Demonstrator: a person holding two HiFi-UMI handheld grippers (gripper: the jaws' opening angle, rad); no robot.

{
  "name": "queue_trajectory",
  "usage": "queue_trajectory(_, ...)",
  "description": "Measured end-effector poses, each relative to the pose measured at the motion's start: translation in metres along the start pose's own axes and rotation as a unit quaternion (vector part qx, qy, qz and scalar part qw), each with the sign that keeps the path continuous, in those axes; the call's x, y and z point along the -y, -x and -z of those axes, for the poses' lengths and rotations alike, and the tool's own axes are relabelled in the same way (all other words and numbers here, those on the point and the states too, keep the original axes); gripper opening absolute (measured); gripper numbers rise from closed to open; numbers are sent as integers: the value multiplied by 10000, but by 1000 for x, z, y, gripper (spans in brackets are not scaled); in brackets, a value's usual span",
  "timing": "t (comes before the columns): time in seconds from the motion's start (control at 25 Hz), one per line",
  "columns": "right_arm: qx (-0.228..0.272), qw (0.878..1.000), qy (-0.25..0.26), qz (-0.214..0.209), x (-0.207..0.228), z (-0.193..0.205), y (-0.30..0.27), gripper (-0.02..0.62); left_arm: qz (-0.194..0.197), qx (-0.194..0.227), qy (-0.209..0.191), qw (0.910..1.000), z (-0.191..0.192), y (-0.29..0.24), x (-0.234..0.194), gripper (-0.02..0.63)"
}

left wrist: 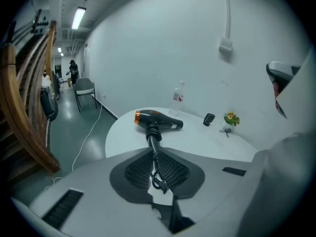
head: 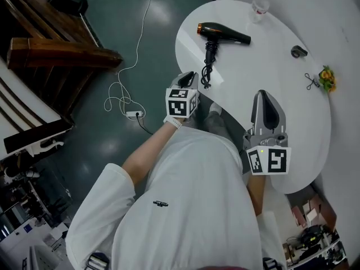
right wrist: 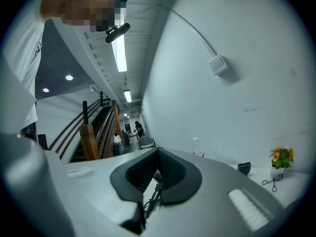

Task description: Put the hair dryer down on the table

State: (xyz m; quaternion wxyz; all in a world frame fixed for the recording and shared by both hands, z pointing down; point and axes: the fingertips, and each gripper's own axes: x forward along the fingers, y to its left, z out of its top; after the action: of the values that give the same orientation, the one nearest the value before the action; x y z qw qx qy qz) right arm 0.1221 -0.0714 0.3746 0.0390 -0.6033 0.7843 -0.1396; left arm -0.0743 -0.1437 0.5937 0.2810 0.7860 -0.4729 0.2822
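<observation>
1. Left forearm reaches forward. The left claw sits at the near-left edge of the table, tip aimed at the far edge. The right claw hangs over the near edge and also points forward.
2. Left claw is clenched with nothing in it; right claw is clenched and empty too.
3. Plug lies just past the left claw, apart from it. The cord runs away toward the far edge.
4. Hair dryer lies on its side near the far-left edge, with neither claw touching it. Bottle stands beyond it.
5. Judgement: the put-down looks done. The next move only needs the claws to back off without snagging the plug.
</observation>
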Motion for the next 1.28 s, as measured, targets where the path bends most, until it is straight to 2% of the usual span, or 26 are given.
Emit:
queue_trajectory(0.08, 16, 10000, 27, -60, -4, -1, -1, 11, -108, 197, -85, 9997, -7, 15, -3, 26)
queue_trajectory(0.2, 20, 9999, 61, -154, -10, -3, -4, 11, -59, 419, -90, 9991, -19, 35, -3, 14)
queue_trajectory(0.4, 34, 9994, 179, -280, -21, -9, -9, 11, 42, 745, 256, 9969, -41, 69, -2, 9)
queue_trajectory(0.68, 53, 9987, 243, -450, -29, -13, -18, 11, 175, 1290, 664, 9893, -68, 109, 0, 9)
queue_trajectory(0.84, 79, 9982, 268, -534, -35, -13, -23, 11, 342, 1416, 918, 9851, -79, 125, -1, 9)
queue_trajectory(1.08, 118, 9974, 386, -600, -45, -15, -27, 11, 301, 1822, 721, 9802, -102, 159, 1, 9)
queue_trajectory(1.28, -10, 9961, 531, -698, -48, -12, -30, 11, 346, 2149, 813, 9726, -119, 178, 0, 9)
